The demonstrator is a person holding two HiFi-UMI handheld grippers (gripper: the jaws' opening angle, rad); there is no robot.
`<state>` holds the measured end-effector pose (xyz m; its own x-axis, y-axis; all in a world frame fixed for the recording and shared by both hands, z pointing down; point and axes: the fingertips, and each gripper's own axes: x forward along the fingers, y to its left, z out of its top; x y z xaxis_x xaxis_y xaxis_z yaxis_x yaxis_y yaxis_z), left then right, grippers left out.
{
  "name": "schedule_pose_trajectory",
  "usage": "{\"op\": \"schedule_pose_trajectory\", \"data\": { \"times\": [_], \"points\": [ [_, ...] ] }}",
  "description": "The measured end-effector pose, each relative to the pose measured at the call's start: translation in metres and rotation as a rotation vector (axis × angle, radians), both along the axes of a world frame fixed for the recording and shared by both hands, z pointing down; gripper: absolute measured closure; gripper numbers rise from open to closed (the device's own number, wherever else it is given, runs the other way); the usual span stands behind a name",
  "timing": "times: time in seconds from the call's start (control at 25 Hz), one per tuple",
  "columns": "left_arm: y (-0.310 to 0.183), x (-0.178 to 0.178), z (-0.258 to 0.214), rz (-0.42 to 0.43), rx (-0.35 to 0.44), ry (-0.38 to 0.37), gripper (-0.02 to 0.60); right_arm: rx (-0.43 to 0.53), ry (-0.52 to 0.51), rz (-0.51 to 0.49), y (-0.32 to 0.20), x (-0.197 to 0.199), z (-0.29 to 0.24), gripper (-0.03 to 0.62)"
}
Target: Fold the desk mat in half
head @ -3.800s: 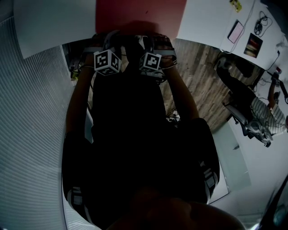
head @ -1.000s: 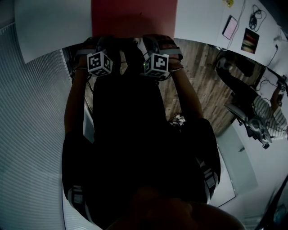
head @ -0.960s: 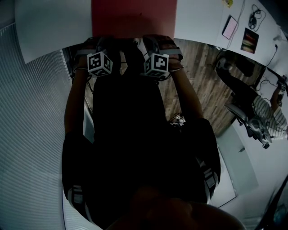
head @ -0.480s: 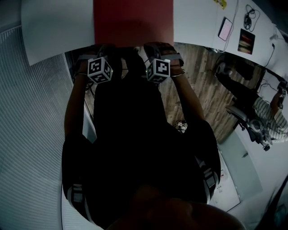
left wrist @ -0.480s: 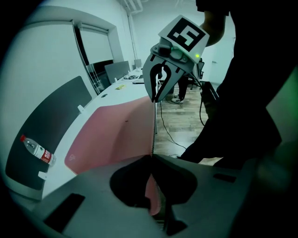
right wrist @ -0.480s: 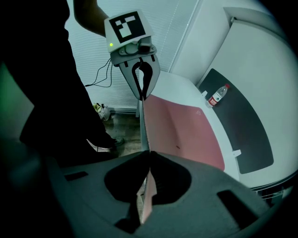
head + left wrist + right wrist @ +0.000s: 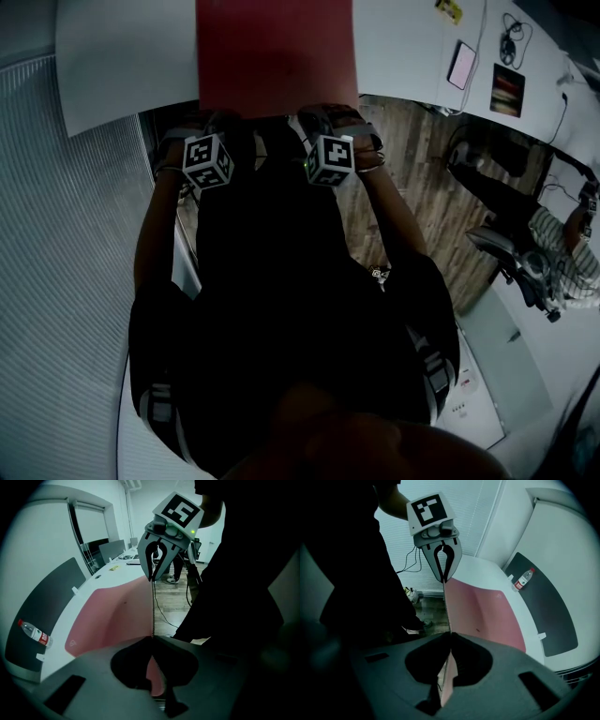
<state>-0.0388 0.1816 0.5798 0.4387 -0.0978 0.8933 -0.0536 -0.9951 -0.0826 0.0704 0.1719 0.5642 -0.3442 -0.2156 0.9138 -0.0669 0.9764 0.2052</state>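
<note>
The red desk mat (image 7: 277, 56) lies on the white desk (image 7: 122, 56), and its near edge is lifted off the desk's front. My left gripper (image 7: 152, 640) is shut on that edge near the left corner. My right gripper (image 7: 450, 635) is shut on it near the right corner. The thin edge runs taut between them. In the left gripper view the mat (image 7: 110, 616) curves up from the desk towards the right gripper (image 7: 152, 577). In the right gripper view the mat (image 7: 487, 611) rises to the left gripper (image 7: 443, 580). Both marker cubes (image 7: 207, 159) (image 7: 329, 157) sit just below the mat's edge.
A water bottle (image 7: 524, 579) lies on a dark grey mat (image 7: 548, 611) further along the desk. A phone (image 7: 460, 64) and papers lie at the desk's right end. An office chair (image 7: 520, 262) and a seated person (image 7: 562, 253) are at the right, over a wooden floor.
More of the desk and red mat shows in the head view than a second ago. Both grippers sit a little lower in it and keep their hold on the mat's edge.
</note>
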Motion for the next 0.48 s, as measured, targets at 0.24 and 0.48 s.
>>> {"op": "schedule_pose_trajectory", "data": {
  "times": [0.24, 0.48],
  "points": [
    [0.021, 0.003, -0.017, -0.030, -0.059, 0.006, 0.568, -0.042, -0.009, -0.058, 0.020, 0.003, -0.014, 0.586],
    [0.020, 0.014, -0.023, -0.067, -0.087, -0.010, 0.568, -0.066, -0.012, -0.073, 0.016, 0.015, -0.017, 0.586]
  ]
}}
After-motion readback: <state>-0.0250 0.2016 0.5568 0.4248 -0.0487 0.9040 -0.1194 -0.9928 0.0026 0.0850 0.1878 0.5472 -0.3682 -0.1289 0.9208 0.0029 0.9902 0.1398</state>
